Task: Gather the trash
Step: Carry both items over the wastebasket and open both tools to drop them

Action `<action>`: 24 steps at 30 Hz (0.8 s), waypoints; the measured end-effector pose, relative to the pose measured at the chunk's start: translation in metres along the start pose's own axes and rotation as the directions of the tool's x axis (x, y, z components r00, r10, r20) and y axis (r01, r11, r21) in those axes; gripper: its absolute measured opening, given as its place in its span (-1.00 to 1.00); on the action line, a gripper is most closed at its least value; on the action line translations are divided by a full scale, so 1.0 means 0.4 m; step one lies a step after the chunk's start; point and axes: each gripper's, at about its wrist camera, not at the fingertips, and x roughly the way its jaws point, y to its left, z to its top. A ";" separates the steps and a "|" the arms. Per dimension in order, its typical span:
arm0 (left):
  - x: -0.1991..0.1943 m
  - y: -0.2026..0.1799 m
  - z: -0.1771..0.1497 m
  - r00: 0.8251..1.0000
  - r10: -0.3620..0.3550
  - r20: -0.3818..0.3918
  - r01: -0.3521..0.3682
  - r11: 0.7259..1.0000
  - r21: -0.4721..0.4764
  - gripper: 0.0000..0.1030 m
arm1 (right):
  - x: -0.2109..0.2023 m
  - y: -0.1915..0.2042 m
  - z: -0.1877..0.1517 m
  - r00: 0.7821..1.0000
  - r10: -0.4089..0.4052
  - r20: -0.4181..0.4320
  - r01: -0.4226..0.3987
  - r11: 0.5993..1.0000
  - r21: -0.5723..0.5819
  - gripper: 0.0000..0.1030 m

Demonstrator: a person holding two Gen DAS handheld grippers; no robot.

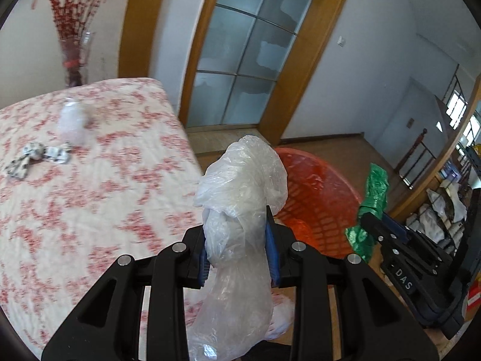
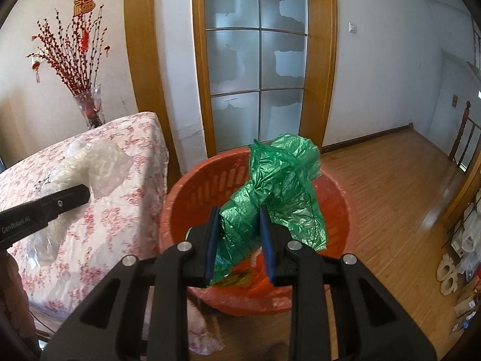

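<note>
My left gripper (image 1: 239,240) is shut on a crumpled clear plastic bag (image 1: 243,180), held beside the table edge near the orange basket (image 1: 318,198). My right gripper (image 2: 239,234) is shut on a crumpled green plastic bag (image 2: 279,177), held over the open orange basket (image 2: 192,192). The green bag and right gripper also show in the left wrist view (image 1: 372,198). The left gripper and clear bag show in the right wrist view (image 2: 90,162). A crumpled paper wrapper (image 1: 36,158) and a clear plastic piece (image 1: 72,120) lie on the flowered tablecloth (image 1: 90,198).
A glass vase with red branches (image 2: 87,105) stands behind the table. A frosted glass door (image 2: 255,60) with wooden frame is behind the basket. Wooden floor (image 2: 390,186) stretches right. Shelves with clutter (image 1: 442,210) stand at the far right.
</note>
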 end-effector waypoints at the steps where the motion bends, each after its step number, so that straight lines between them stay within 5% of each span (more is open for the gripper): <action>1: 0.008 -0.009 0.002 1.000 -0.008 -0.004 0.008 1.000 0.006 -0.42 | 0.004 -0.008 0.003 1.000 0.000 0.000 0.000 1.000 0.005 -0.49; 24: 0.202 -0.132 0.039 0.983 -0.119 -0.142 0.132 0.988 0.085 -0.41 | 0.121 -0.110 0.016 0.999 -0.024 -0.024 0.026 0.995 0.094 -0.46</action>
